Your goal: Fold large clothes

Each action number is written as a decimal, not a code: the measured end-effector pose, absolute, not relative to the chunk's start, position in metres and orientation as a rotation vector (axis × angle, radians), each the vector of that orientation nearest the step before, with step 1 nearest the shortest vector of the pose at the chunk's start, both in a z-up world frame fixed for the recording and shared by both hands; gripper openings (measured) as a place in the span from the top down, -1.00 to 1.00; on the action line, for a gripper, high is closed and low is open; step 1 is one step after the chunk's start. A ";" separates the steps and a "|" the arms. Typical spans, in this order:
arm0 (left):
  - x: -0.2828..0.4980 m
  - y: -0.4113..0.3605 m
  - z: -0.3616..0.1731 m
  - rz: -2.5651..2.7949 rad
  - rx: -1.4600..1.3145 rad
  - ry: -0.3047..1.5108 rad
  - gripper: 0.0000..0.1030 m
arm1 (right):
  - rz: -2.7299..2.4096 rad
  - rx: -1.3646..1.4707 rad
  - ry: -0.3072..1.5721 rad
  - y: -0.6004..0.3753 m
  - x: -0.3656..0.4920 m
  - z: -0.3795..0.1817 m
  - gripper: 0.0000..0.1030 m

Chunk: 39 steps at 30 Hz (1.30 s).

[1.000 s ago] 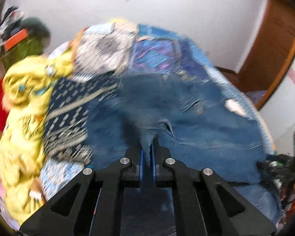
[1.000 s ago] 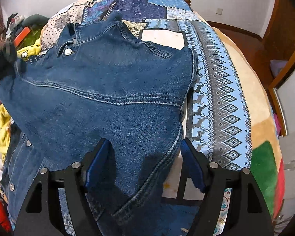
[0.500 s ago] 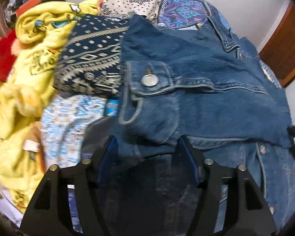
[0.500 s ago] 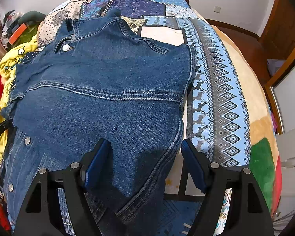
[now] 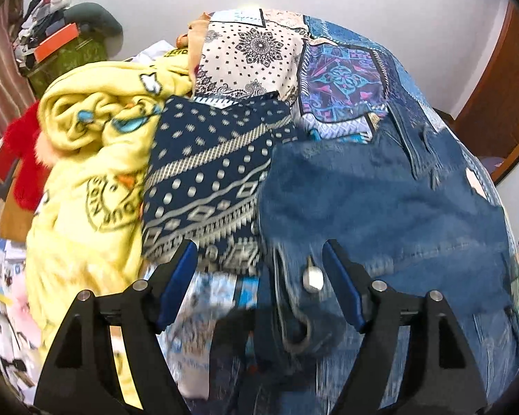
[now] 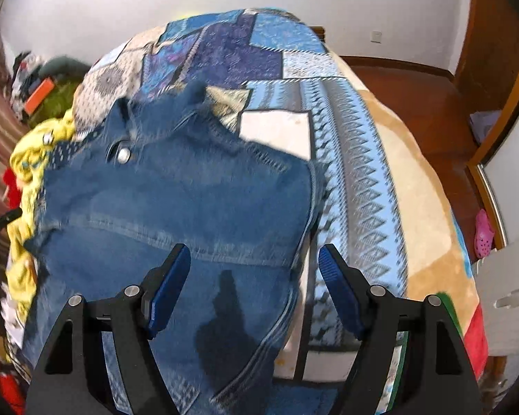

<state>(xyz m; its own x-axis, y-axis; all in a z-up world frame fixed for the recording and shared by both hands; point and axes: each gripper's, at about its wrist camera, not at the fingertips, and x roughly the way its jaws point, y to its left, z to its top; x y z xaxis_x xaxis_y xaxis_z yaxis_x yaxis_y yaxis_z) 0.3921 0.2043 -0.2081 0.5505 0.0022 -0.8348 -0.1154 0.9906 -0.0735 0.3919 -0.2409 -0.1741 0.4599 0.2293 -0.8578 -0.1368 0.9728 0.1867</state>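
One bed (image 6: 391, 180) with a patchwork cover carries everything: a denim jacket (image 6: 190, 207) lies flat along it, collar far, hem near. Beside it to the left sits a heap of clothes (image 5: 97, 173). Both tools hover apart, gripping nothing: right tool (image 6: 254, 278) over the jacket's near right edge, left tool (image 5: 259, 276) over its buttoned pocket, seemingly nearer the next fold.

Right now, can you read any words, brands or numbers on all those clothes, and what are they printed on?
Yellow garment: a round printed emblem with lettering, too blurred and creased to read.
Denim jacket: metal button, any stamping too small to read.
Nothing else carries legible text.
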 end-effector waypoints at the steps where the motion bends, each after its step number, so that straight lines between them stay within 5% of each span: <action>1: 0.401 0.206 -0.211 0.069 -0.135 0.994 -0.43 | 0.213 0.104 1.069 -0.244 0.397 -0.175 -0.43; 10: 0.457 0.217 -0.246 0.026 -0.267 1.052 -0.41 | 0.184 0.157 1.100 -0.264 0.434 -0.203 -0.43; 14: 0.476 0.219 -0.260 -0.014 -0.306 1.066 -0.05 | 0.193 0.196 1.107 -0.267 0.445 -0.213 -0.36; 15: 0.479 0.220 -0.262 -0.028 -0.316 1.069 0.02 | 0.198 0.207 1.109 -0.268 0.447 -0.214 -0.19; 17: 0.485 0.219 -0.268 -0.070 -0.353 1.079 0.53 | 0.213 0.243 1.120 -0.269 0.452 -0.220 0.17; 19: 0.489 0.220 -0.273 -0.083 -0.398 1.084 0.65 | 0.205 0.268 1.114 -0.269 0.456 -0.223 0.61; 20: 0.491 0.220 -0.274 -0.079 -0.413 1.088 0.73 | 0.196 0.275 1.106 -0.270 0.458 -0.223 0.65; 33: 0.492 0.237 -0.207 0.001 -0.379 0.933 0.85 | 0.264 0.129 0.938 -0.227 0.514 -0.148 0.74; 39: 0.518 0.248 -0.237 0.064 -0.327 1.006 0.85 | 0.234 0.102 0.958 -0.205 0.545 -0.170 0.73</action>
